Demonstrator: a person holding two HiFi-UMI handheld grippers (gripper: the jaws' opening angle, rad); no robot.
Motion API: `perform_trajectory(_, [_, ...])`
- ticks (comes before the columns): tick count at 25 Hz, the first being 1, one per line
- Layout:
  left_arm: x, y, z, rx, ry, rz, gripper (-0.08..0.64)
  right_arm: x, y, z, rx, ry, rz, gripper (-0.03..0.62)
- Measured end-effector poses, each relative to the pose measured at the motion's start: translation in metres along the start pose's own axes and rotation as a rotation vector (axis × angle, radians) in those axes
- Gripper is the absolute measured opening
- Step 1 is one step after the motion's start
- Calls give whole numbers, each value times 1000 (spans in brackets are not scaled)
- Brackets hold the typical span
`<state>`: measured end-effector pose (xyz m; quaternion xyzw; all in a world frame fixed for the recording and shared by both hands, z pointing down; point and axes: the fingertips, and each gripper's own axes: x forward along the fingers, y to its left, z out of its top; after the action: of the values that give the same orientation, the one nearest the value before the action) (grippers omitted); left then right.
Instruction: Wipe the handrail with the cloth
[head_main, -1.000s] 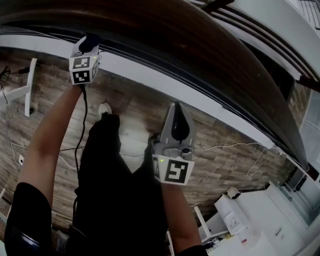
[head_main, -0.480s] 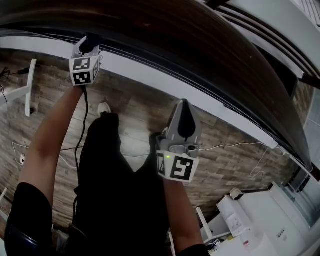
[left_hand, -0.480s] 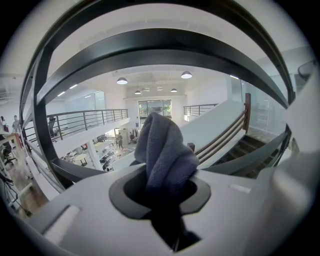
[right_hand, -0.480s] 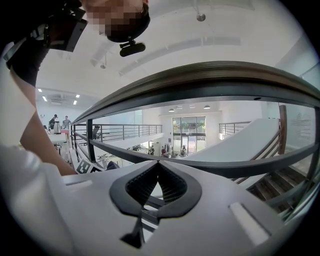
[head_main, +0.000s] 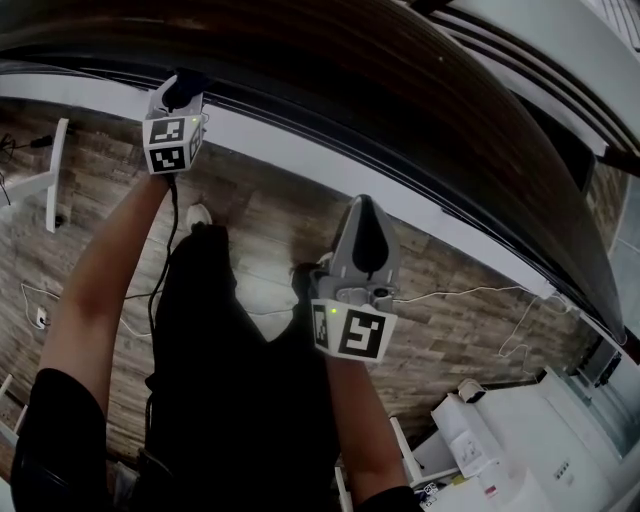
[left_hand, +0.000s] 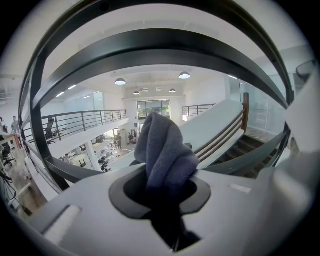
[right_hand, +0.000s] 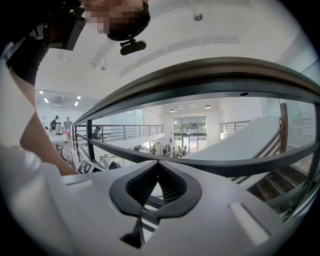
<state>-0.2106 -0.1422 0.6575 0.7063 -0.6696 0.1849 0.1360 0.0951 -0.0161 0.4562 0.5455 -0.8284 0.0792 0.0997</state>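
One long dark wooden handrail (head_main: 400, 90) curves across the far side from left to right. The left gripper (head_main: 180, 88) reaches up to its left stretch, jaws clamped on a bunched grey-blue cloth (left_hand: 162, 152). The right gripper (head_main: 362, 215) hangs nearer, short of the rail, jaws pressed together on nothing.

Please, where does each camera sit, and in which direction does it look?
Head view: on the person's head, looking steeply down at the handrail and wooden floor; both arms, left tongs and right tongs show.
Left gripper view: on the left tongs, looking past the clamped cloth into a hall; no body shows.
Right gripper view: on the shut, empty right tongs, looking at the handrail; an arm shows at left.
Both gripper views share the hall and staircase.
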Motion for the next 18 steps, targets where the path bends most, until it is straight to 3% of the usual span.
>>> perform_trajectory(7, [-5, -40, 6, 17, 1, -39, 71, -18, -26, -9, 1, 19, -1, 2])
perform_trajectory(11, [-4, -41, 5, -17, 6, -20, 71, -23, -33, -13, 7, 26, -2, 2])
perform_trajectory(18, [-6, -50, 5, 9, 22, -37, 71, -37, -43, -17, 4, 31, 4, 2])
